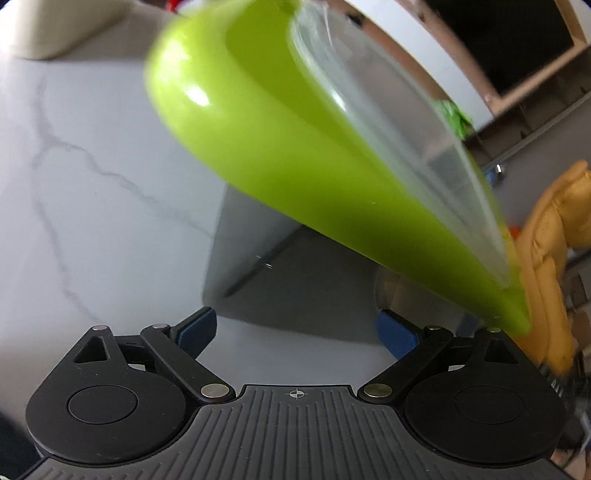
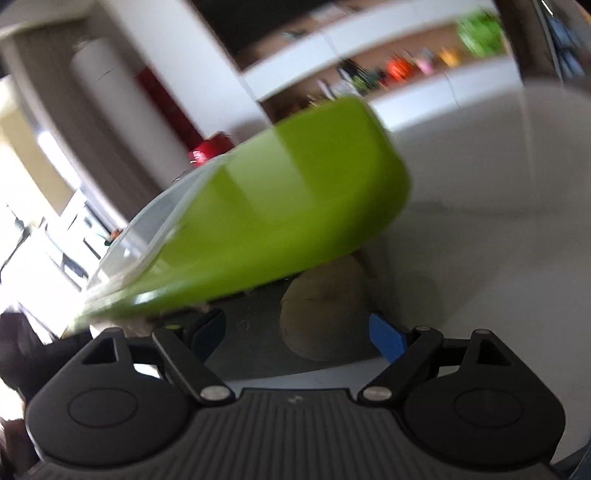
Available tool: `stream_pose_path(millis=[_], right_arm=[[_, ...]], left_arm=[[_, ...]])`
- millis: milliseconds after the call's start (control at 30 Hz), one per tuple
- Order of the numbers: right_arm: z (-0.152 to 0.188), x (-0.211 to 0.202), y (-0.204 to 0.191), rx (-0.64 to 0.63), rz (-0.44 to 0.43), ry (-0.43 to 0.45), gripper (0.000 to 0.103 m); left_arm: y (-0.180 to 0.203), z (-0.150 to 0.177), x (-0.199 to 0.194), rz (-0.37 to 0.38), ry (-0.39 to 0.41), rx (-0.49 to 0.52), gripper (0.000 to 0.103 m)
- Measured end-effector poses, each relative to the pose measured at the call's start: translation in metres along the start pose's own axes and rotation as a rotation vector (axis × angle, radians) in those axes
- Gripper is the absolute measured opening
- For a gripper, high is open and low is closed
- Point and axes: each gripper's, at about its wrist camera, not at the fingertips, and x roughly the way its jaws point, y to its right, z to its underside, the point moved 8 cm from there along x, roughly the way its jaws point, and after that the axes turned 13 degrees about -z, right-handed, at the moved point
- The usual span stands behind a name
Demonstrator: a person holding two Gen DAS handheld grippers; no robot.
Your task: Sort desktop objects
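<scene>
— Desk (image 1: pixel 74 184) first: why is our green box (image 1: pixel 266 155) tilted above it?
— It looks caught mid-move, blurred, between both views.
— And our claws?
— Left claw (image 1: pixel 295 332) and right claw (image 2: pixel 301 332) both gape wide, gripping nothing.

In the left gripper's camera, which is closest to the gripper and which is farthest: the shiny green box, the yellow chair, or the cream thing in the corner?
1. Shiny green box with a clear lid: tilted, just past the open left gripper.
2. Yellow padded chair: off to the right, beyond the table edge.
3. Cream rounded thing: top left, far across the white marble table.
</scene>
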Motion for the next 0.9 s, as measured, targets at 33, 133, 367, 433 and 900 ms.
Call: stream_pose_path(millis=[33,133,367,433,900], right_arm=[[-0.005,0.002,0.004,0.038,-0.010,0.009,0.087],[-0.012,0.008,0.006,0.027,-0.007,0.021,0.087],[-0.028,0.026,0.010,0.001,0.028,0.060,0.087],[-0.030,0.029,0.014,0.003,0.034,0.067,0.087],[-0.035,-0.060,0.027,0.155,-0.082,0.333,0.090]], left_arm=[[0.001,-0.002,0.002,-0.002,0.000,0.004,0.097],[0.005,-0.011,0.005,-0.024,0.016,0.033,0.097],[-0.001,-0.041,0.015,-0.041,0.047,-0.016,0.097],[-0.003,-0.042,0.013,-0.069,0.065,-0.017,0.097],[-0.015,-0.002,-0.084,-0.272,0.304,0.065,0.099]])
